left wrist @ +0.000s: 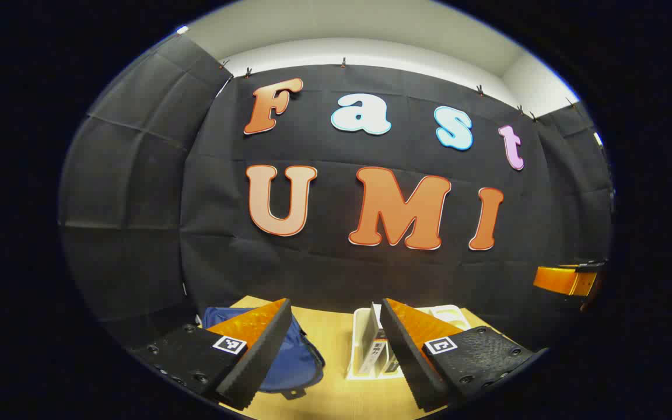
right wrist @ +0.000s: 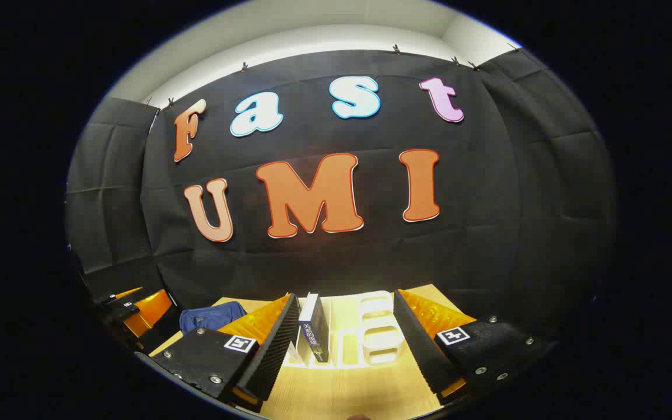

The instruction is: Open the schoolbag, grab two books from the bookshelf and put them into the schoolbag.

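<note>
Schoolbag [left wrist: 289,356] low and left of the left gripper [left wrist: 336,350], zip state unclear; both grippers' jaws spread, empty.
Bookshelf [right wrist: 371,335] lies ahead between the right gripper [right wrist: 345,344] jaws, a book [right wrist: 314,332] upright by its left finger, spine toward camera. Spine print too small to read.

left gripper [left wrist: 336,350] open, blue schoolbag [left wrist: 295,361], bookshelf [left wrist: 365,344]

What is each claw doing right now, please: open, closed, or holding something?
Left claw: open, holding nothing, above the table with the blue schoolbag ahead.
Right claw: open, holding nothing, facing the white bookshelf.
</note>
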Demonstrator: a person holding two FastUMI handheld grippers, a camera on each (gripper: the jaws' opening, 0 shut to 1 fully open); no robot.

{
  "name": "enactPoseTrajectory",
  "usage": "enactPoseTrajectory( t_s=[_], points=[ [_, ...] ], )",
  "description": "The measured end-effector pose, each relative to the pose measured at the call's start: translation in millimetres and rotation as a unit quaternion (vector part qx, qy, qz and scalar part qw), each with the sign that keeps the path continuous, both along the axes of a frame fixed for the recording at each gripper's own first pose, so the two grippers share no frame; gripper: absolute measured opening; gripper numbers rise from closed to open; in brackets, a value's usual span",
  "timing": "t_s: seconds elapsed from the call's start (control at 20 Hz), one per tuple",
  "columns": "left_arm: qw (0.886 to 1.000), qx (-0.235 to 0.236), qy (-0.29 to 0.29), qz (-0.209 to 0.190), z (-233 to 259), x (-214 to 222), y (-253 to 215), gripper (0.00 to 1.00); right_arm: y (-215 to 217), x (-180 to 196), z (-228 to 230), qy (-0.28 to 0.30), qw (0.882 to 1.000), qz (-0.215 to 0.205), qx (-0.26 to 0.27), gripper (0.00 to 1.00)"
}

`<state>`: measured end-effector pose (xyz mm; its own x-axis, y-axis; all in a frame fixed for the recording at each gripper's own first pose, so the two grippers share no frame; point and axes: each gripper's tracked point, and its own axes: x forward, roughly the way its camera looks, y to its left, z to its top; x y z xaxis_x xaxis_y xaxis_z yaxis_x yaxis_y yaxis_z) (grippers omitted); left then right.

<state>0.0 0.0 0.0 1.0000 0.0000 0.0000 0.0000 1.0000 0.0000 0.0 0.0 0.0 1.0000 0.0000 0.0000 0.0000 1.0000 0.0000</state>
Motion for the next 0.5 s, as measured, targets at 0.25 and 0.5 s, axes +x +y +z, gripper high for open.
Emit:
enactPoseTrajectory(
  t_s=[0.25, 0.5],
  points=[
    [1.000, -0.005, -0.001, -0.031, 4.9, 11.8, -8.4, 0.94, 9.0, 11.4, 4.2, -0.001, 1.000, -0.003, -0.006, 0.96],
    [0.999, 0.003, -0.012, -0.034, 17.7, 28.3, -1.6, 0.94, 18.9, 20.6, 8.4, -0.017, 1.000, -0.006, -0.011, 1.00]
  ],
)
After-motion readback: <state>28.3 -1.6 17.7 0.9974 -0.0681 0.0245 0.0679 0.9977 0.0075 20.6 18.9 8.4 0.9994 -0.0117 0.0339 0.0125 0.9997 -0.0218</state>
